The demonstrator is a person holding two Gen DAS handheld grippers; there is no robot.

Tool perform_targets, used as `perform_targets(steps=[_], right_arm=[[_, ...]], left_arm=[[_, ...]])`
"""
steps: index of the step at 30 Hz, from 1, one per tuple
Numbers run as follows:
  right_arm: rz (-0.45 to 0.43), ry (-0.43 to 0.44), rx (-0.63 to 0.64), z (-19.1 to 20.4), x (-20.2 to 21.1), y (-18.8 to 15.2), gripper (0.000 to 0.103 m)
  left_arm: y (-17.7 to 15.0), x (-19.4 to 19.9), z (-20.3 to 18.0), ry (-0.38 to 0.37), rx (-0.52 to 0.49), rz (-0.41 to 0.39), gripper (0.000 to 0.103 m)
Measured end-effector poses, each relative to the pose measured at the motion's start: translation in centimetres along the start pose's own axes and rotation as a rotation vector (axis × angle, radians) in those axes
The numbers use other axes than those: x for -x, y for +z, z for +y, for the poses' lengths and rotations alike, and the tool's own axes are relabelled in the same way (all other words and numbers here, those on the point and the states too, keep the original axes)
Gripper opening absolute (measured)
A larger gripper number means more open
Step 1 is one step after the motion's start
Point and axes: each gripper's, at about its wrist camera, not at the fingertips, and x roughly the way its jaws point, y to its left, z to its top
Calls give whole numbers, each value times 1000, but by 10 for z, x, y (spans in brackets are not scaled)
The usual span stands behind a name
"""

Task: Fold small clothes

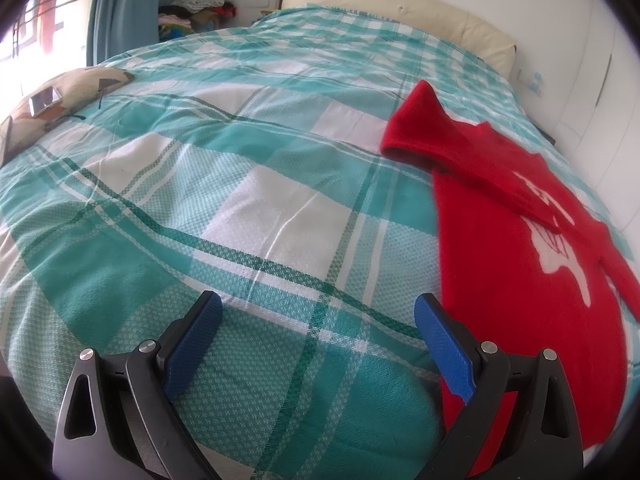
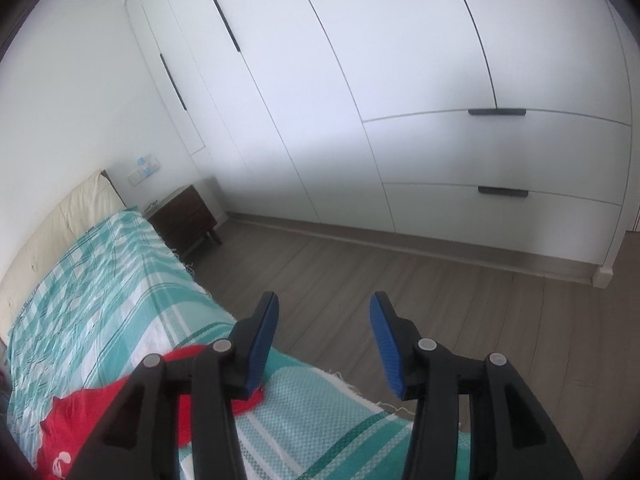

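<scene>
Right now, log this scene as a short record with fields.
surface: bed with teal plaid cover
garment: red top with white print, lying flat, one sleeve folded over its front
left gripper: open, empty, over the cover beside the top
right gripper: open, empty, aimed past the bed edge at the floor
background: white wardrobe, nightstand

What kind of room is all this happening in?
A bedroom in a home, most likely. A bed with a teal checked cover fills most of the left view, a cream headboard stands behind it, and white built-in wardrobes and a dark nightstand line the wall beside it.
</scene>
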Motion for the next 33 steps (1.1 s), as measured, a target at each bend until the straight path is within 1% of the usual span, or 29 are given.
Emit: perform_targets(steps=[2, 4, 7, 11, 12, 15, 18, 30, 33], right_arm=[[-36, 16, 27, 5, 14, 0, 53], [-67, 34, 63, 14, 24, -3, 56], [-105, 68, 130, 30, 41, -9, 57], [-145, 104, 227, 52, 55, -19, 65], [-151, 110, 250, 57, 56, -21, 66], [-147, 134, 305, 70, 57, -27, 66], [-130, 146, 326, 77, 54, -32, 66], [-84, 168, 324, 77, 45, -37, 66], [-87, 169, 336, 80, 46, -38, 66]], left_arm=[[0, -1, 0, 3, -4, 3, 98], [-1, -1, -1, 6, -8, 5, 98], [-1, -2, -1, 7, -8, 6, 98], [-1, -2, -2, 9, -10, 7, 98], [-1, -3, -2, 9, -11, 9, 98], [-1, -3, -2, 11, -13, 11, 99], [-1, -3, -3, 11, -13, 11, 99], [-2, -6, -5, 26, -32, 21, 100], [0, -3, -4, 12, -25, 21, 100]])
